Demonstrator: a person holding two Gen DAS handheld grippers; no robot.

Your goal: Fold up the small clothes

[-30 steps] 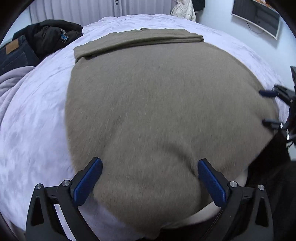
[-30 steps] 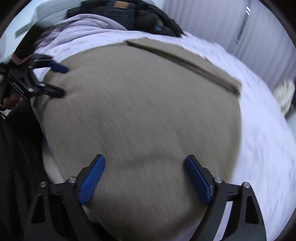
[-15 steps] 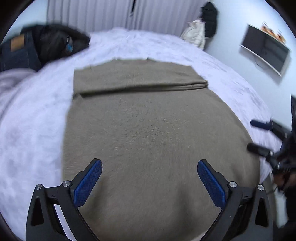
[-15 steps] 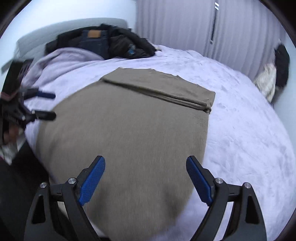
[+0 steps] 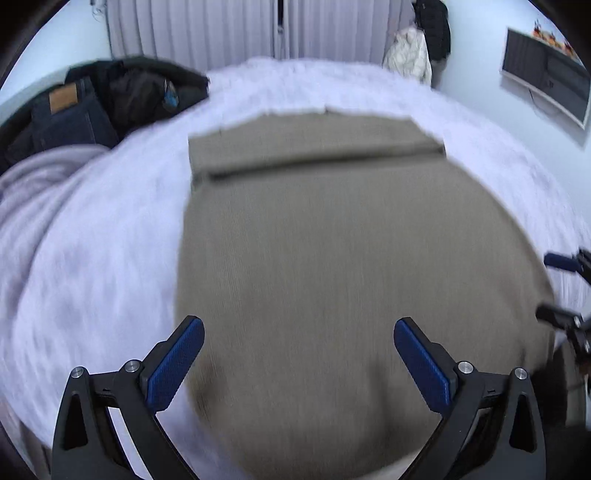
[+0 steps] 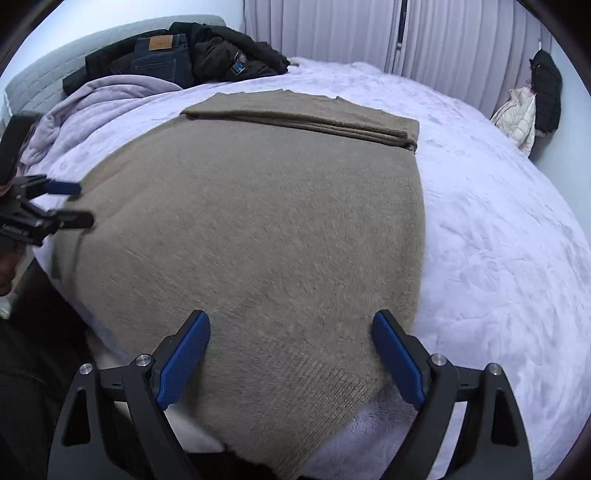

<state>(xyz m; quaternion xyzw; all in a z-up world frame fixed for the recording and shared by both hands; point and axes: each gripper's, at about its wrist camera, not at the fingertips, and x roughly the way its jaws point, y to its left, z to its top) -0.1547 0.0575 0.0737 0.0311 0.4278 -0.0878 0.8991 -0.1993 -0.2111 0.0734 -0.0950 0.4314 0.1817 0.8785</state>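
My sweater (image 6: pixel 258 229) lay flat on the lilac bed (image 6: pixel 498 236), curtains (image 6: pixel 332 29) behind, perhaps jeans (image 6: pixel 162 55) piled; both tools (image 5: pixel 298 350) (image 6: pixel 291 347) gaped apart, empty.

Taupe knit garment (image 6: pixel 266 229), flat on bed, far end folded over

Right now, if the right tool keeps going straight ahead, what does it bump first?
Most likely the brown garment spread on the bed; the open right tool hovers over its near edge, though its height above is unclear.
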